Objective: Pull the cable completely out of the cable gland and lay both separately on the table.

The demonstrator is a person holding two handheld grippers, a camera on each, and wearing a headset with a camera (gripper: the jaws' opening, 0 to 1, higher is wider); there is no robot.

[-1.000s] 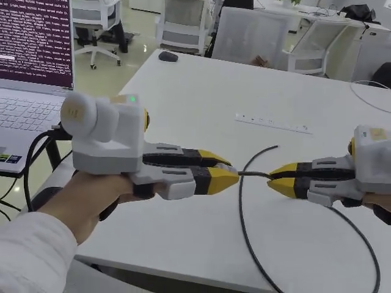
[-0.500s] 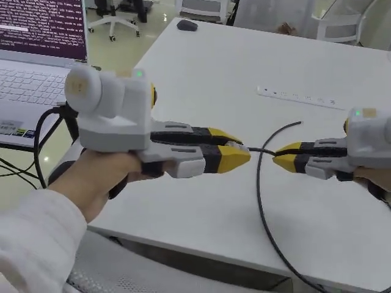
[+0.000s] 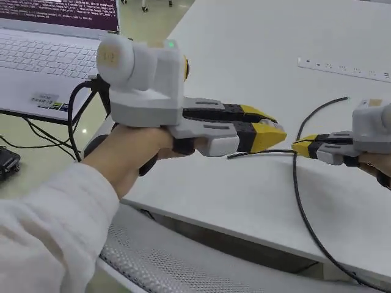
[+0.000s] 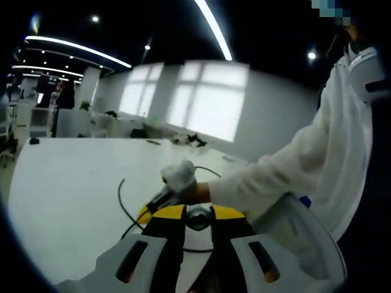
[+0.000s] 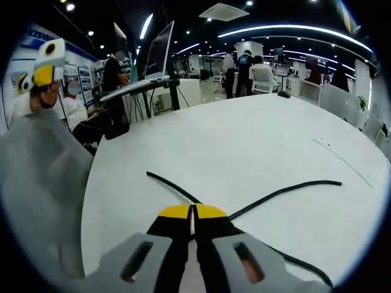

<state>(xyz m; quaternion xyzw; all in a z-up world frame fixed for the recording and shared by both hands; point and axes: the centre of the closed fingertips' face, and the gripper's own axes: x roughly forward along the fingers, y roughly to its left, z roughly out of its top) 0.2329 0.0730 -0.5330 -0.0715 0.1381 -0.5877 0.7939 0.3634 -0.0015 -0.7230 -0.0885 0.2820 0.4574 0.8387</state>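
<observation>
In the head view the left tool (image 3: 278,128), white with yellow tips, is pressed closed and hangs over the near part of the wide white surface (image 3: 244,55). What it holds is hidden here between the tips. The right tool (image 3: 300,147) faces it, tip towards tip, also closed, and it pinches the thin black cable (image 3: 256,152). A short free end of the cable reaches from the right tool to the left and stops just under the tips of the left tool, while the rest bends away in a long loop. In the left gripper view the left tool (image 4: 197,210) has its jaws nearly together on a small grey round cable gland (image 4: 199,218). The right tool (image 4: 149,209) is just beyond it, and the cable (image 4: 120,195) curves on the surface (image 4: 61,183) behind. In the right gripper view the right tool (image 5: 192,210) is clamped on the cable (image 5: 171,185), whose short end points away to the upper left and carries nothing, above the surface (image 5: 244,140). So I judge the cable is already out of the cable gland and only the laying down is left. The long axis of the cable runs from one tool to the other, and the surface lies below both, so each tool should go down on its own side, well apart.
</observation>
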